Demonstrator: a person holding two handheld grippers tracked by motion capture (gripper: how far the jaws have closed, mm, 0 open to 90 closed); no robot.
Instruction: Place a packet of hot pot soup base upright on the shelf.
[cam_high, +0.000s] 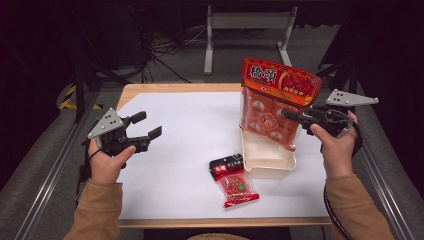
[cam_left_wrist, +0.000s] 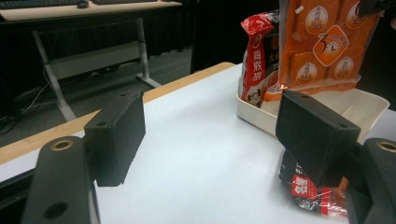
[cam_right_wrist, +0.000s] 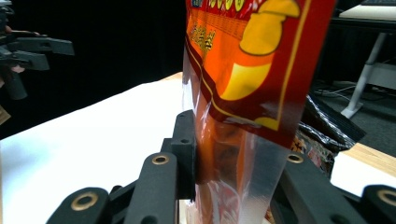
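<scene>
A big orange snack bag (cam_high: 277, 95) (cam_left_wrist: 322, 42) (cam_right_wrist: 243, 70) stands upright with its lower end in the far part of a white tray (cam_high: 270, 170) (cam_left_wrist: 254, 114). My right gripper (cam_high: 287, 115) (cam_right_wrist: 233, 154) is shut on the bag's clear side from the right, both pads pressed on the film. At the table's left my left gripper (cam_high: 148, 125) (cam_left_wrist: 210, 135) hovers open, nothing between its jaws. A small red and black packet (cam_high: 232, 182) (cam_left_wrist: 313, 191) lies flat on the white sheet in front of the tray.
Another red and black packet (cam_left_wrist: 257, 60) (cam_right_wrist: 327, 126) stands in the tray behind the orange bag. The white sheet (cam_high: 190, 130) covers a wooden table. Table legs and cables lie on the floor beyond the far edge. Metal rails run along both sides.
</scene>
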